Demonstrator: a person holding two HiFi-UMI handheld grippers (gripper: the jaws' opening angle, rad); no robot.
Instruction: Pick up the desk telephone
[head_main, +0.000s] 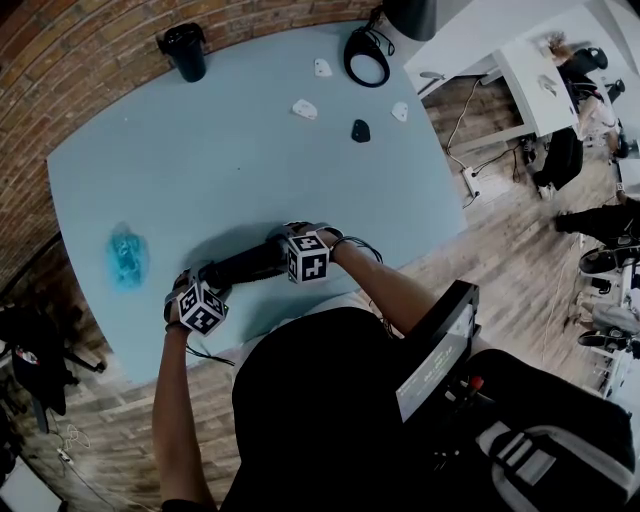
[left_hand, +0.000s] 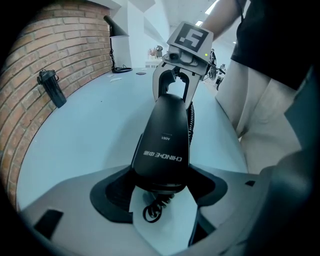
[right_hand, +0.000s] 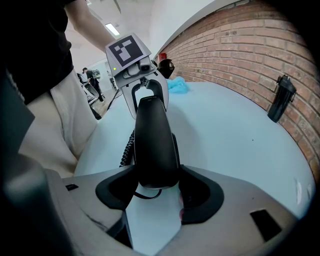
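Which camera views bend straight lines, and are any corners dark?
Head view: strong fisheye, the table edge bows. Left gripper view: the brick wall curves, the corners go black, and the print on the handset stays readable. Right gripper view: the same curving and black corners.

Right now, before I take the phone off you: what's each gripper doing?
Left gripper: open, handset between its jaws.
Right gripper: closed on the handset.
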